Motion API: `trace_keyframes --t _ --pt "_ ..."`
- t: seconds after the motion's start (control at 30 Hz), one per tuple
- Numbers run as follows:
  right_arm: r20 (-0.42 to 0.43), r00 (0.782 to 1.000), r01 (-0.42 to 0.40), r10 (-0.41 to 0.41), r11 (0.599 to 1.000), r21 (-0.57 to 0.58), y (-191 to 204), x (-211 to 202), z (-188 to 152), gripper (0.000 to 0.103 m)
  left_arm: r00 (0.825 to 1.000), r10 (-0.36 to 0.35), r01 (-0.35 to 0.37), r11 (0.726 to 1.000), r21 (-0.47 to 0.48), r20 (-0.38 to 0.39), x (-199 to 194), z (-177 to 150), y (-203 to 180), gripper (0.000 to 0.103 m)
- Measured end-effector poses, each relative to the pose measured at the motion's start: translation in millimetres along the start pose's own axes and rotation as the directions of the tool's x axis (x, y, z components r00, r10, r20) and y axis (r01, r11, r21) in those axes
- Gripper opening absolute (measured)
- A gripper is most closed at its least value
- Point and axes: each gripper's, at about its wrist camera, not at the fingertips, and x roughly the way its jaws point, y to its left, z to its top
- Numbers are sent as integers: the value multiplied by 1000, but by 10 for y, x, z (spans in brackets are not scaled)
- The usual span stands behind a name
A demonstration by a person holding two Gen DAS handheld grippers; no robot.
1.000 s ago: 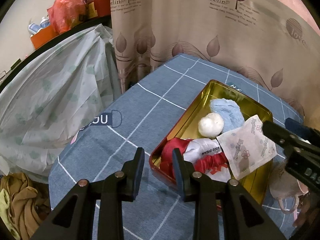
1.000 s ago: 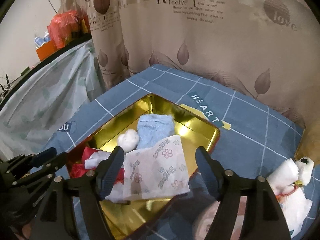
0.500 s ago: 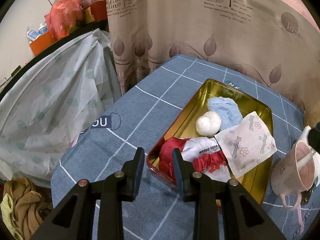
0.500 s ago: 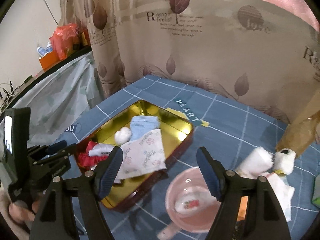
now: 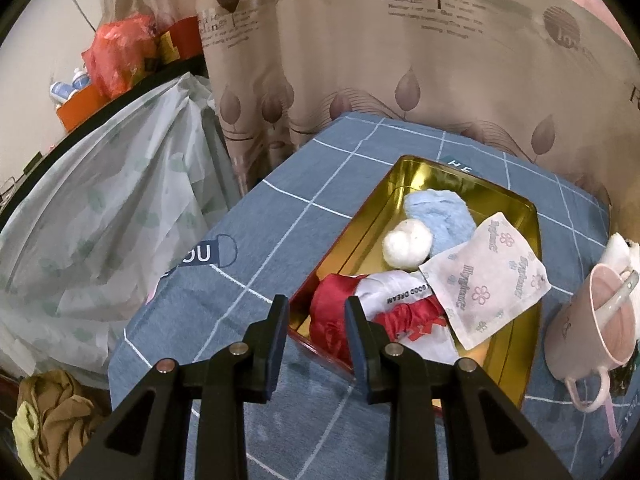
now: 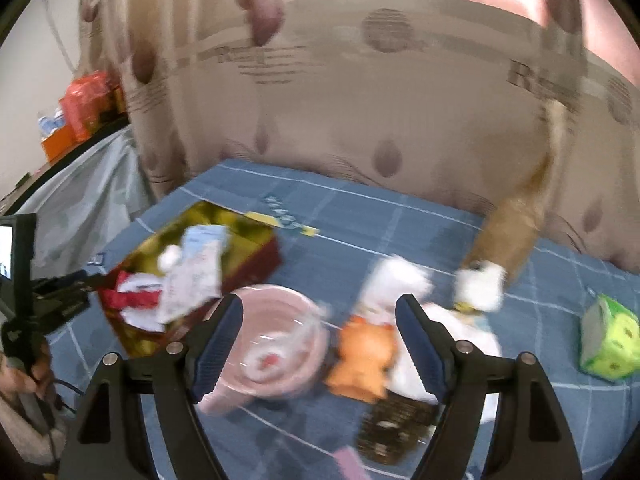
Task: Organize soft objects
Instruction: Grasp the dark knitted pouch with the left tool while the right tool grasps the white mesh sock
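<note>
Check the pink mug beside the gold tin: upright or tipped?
Tipped. The pink mug leans with its mouth tilted sideways, handle low against the cloth, a spoon inside.

Left gripper (image 5: 316, 320) jaws narrow, empty; right gripper (image 6: 320, 332) jaws opening, empty.

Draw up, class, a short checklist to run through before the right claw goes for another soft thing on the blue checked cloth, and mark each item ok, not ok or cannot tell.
1. Right claw empty: ok, jaws opening, nothing between them.
2. Left claw clear of the cloths: ok, empty, by the gold tin's near corner.
3. Room in the tin: ok, bare gold floor shows at its far end.
4. Next soft thing picked out: cannot tell, the right view is blurred; an orange plush lies nearest.
5. Pink cup out of the way: not ok, it sits beside the plush.
</note>
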Motion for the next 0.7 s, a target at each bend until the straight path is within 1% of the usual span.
trace_keyframes --t 0.2,0.4,0.53,0.7 --pt "-24 997 80 -78 992 97 -586 -65 -234 77 1000 1 -3 999 46 25 -78 -27 -135 29" --pt "-57 989 147 -139 974 174 -1051 -120 -522 77 999 -5 1 995 99 44 -162 -68 -321 29" --pt "-83 983 179 -165 962 207 -1283 -105 -697 77 998 -11 4 992 128 55 -224 -93 -430 29" --pt "-107 978 199 -178 951 235 -1430 -102 -875 77 997 -23 12 988 152 69 -308 -121 -539 29"
